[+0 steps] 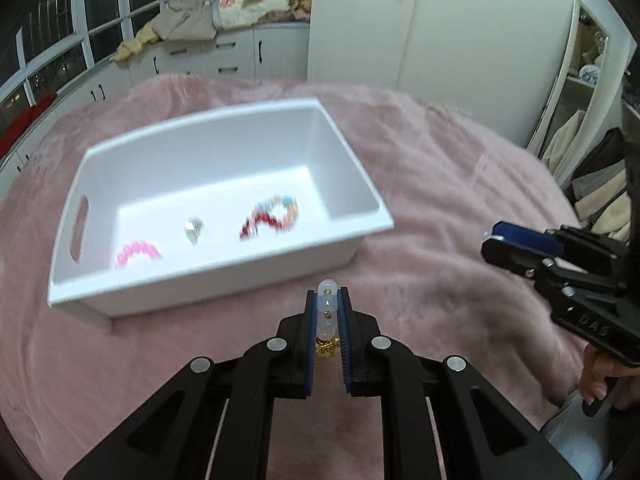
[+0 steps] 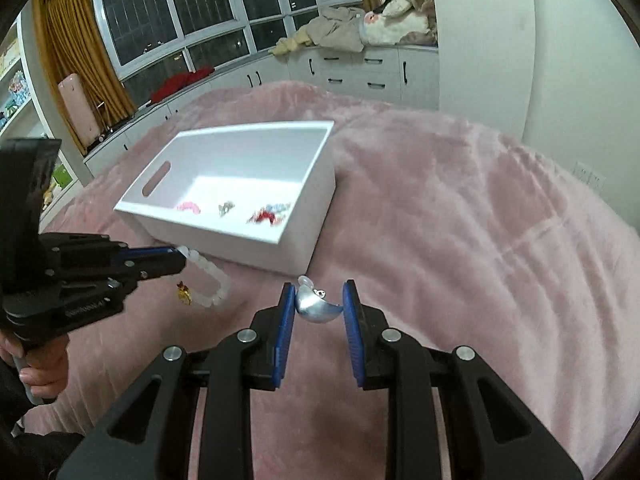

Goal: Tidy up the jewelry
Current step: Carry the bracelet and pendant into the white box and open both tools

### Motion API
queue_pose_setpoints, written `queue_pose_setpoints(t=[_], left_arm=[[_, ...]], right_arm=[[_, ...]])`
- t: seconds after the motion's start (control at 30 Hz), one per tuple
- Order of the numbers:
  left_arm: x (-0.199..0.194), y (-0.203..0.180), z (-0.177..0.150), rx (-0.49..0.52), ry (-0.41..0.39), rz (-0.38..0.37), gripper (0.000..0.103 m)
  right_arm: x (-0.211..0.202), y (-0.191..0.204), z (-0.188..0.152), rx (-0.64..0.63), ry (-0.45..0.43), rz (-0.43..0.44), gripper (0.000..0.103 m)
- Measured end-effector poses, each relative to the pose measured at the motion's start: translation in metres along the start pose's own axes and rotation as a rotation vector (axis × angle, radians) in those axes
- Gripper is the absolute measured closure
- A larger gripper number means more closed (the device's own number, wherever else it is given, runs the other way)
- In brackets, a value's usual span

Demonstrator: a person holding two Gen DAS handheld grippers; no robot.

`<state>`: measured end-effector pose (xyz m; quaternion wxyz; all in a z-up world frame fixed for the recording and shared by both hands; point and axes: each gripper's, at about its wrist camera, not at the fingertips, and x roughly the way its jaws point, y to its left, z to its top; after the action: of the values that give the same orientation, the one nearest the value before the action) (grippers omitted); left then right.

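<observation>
The left tongs [image 1: 327, 300] are clamped on a white beaded bracelet [image 1: 327, 312], its translucent beads stacked between the blue pads [image 1: 345, 320] and a small gold charm [image 1: 326, 349] hanging at the low end. In the right wrist view the same bracelet [image 2: 208, 280] droops in a loop from the left tongs [image 2: 176, 258], with the charm [image 2: 183, 293] dangling above the pink blanket [image 2: 460, 220].

The right tongs [image 2: 318, 308] grip a curved silver earring [image 2: 318, 310]; each pad touches one end of the shiny piece, and a small clear back sits at its top. In the left wrist view the right tongs [image 1: 494, 238] hover off to the side, with a pale bit just visible at the tip.

Ahead of both tongs a white rectangular bin [image 1: 352, 168] with a slot handle [image 1: 79, 232] rests on the fuzzy blanket [image 1: 440, 160] covering the bed. Inside it lie a pink coiled hair tie [image 1: 138, 254], a small clear crystal piece [image 1: 193, 229] and a multicoloured beaded bracelet [image 1: 272, 216], blurred in this view.

Beyond the bed, white drawer cabinets [image 2: 360, 72] carry heaped clothing [image 2: 360, 24] under dark windows [image 2: 200, 8] with mustard curtains [image 2: 76, 48].
</observation>
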<state>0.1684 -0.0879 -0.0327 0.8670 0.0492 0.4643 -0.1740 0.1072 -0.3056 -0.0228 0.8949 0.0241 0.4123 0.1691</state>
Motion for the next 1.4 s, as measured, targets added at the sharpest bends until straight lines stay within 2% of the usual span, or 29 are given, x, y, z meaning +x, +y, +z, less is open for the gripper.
queue_pose_setpoints(t=[0.3,0.6,0.7,0.8,0.9,1.13,1.3,1.4], left_arm=[[-0.033,0.036,0.03,-0.027,-0.079,0.024,0.088],[-0.059,0.079,0.06,-0.045,-0.138,0.082,0.088],[-0.059,0.091,0.069,-0.055,-0.141,0.096,0.088],[-0.054,0.104,0.075,-0.069,-0.14,0.106,0.088],[-0.043,0.117,0.078,-0.087,-0.124,0.117,0.088],[0.006,0.151,0.071,-0.128,-0.017,0.144,0.088],[0.034,0.163,0.059,-0.145,0.041,0.144,0.088],[0.043,0.168,0.054,-0.155,0.058,0.137,0.088]], right_arm=[[-0.012,0.023,0.052,-0.057,-0.092,-0.025,0.078],[0.024,0.055,0.101,-0.074,-0.126,0.008,0.078],[0.036,0.063,0.107,-0.07,-0.138,0.006,0.078],[0.057,0.07,0.112,-0.079,-0.113,-0.002,0.078],[0.081,0.075,0.113,-0.083,-0.061,-0.017,0.078],[0.123,0.091,0.104,-0.124,0.045,-0.052,0.078],[0.137,0.098,0.097,-0.141,0.073,-0.074,0.078],[0.145,0.105,0.09,-0.203,0.061,-0.118,0.078]])
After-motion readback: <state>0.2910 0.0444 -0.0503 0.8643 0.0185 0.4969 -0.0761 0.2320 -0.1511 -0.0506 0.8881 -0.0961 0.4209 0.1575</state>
